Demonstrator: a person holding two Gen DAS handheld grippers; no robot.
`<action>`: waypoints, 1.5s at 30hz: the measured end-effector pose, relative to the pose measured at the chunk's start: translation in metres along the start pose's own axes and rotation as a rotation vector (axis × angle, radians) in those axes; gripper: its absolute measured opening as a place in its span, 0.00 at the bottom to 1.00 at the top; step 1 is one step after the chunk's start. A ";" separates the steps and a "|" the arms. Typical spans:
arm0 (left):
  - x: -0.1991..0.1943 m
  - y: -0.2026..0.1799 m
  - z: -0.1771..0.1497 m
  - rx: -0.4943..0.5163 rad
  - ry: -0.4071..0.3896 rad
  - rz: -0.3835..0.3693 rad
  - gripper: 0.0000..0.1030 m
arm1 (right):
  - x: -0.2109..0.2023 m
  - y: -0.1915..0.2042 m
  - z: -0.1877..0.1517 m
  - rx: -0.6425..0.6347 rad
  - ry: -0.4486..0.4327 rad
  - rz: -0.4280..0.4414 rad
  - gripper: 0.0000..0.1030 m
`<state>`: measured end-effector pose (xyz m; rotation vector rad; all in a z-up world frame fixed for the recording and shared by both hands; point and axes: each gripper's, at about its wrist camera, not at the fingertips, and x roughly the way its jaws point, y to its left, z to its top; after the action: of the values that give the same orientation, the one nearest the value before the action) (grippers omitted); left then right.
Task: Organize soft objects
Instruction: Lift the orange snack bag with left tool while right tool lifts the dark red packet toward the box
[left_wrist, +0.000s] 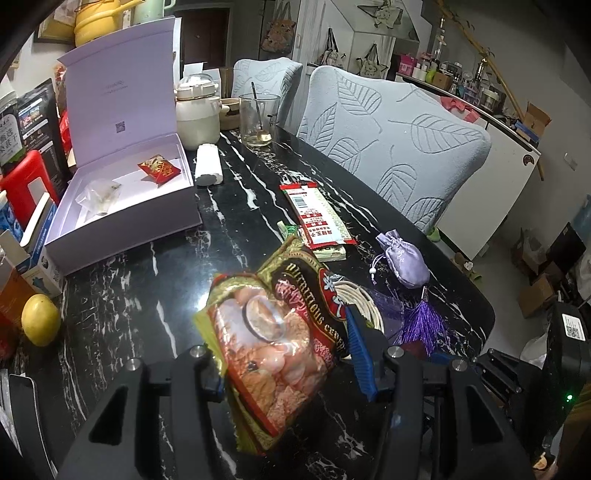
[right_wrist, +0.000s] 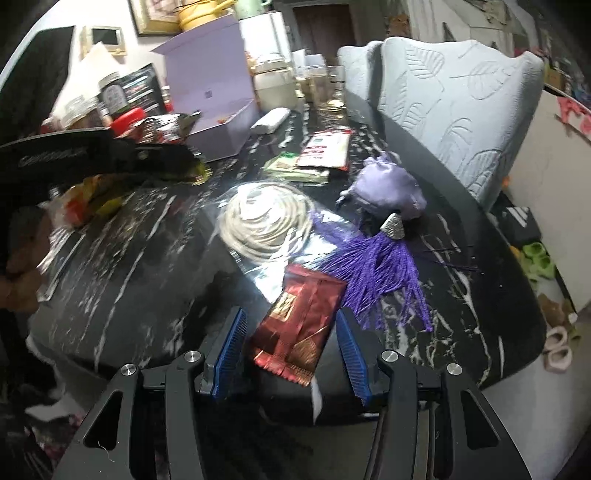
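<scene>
My left gripper (left_wrist: 291, 365) is shut on a large cereal packet (left_wrist: 273, 332) and holds it above the black marble table (left_wrist: 129, 295). The open lilac box (left_wrist: 122, 199) at the far left holds a small red sachet (left_wrist: 159, 168) and a clear pouch (left_wrist: 98, 195). My right gripper (right_wrist: 291, 350) is open, its blue pads either side of a dark red sachet (right_wrist: 299, 328) lying at the table's front edge. A purple pouch (right_wrist: 388, 184) with a purple tassel (right_wrist: 376, 273) and a bagged white cord coil (right_wrist: 262, 221) lie beyond it.
A red-and-white packet (left_wrist: 317, 214) over a green one lies mid-table. A glass (left_wrist: 258, 118), a cream jar (left_wrist: 195, 114) and a white roll (left_wrist: 208, 164) stand at the back. A lemon (left_wrist: 40, 319) and cartons are at left. Two leaf-pattern chairs (left_wrist: 391, 140) line the right edge.
</scene>
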<state>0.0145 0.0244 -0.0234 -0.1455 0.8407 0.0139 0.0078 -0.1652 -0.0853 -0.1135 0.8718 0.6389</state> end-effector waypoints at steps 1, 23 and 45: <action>0.000 0.001 -0.001 -0.003 0.001 0.001 0.49 | 0.002 0.001 0.002 0.001 0.002 -0.012 0.49; -0.030 0.048 -0.031 -0.081 -0.003 0.109 0.49 | -0.025 0.057 0.009 -0.078 -0.075 0.001 0.26; -0.080 0.135 -0.022 -0.197 -0.084 0.341 0.49 | 0.016 0.155 0.091 -0.346 -0.146 0.247 0.26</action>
<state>-0.0643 0.1590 0.0050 -0.1840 0.7709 0.4212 -0.0105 -0.0009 -0.0132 -0.2702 0.6321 1.0146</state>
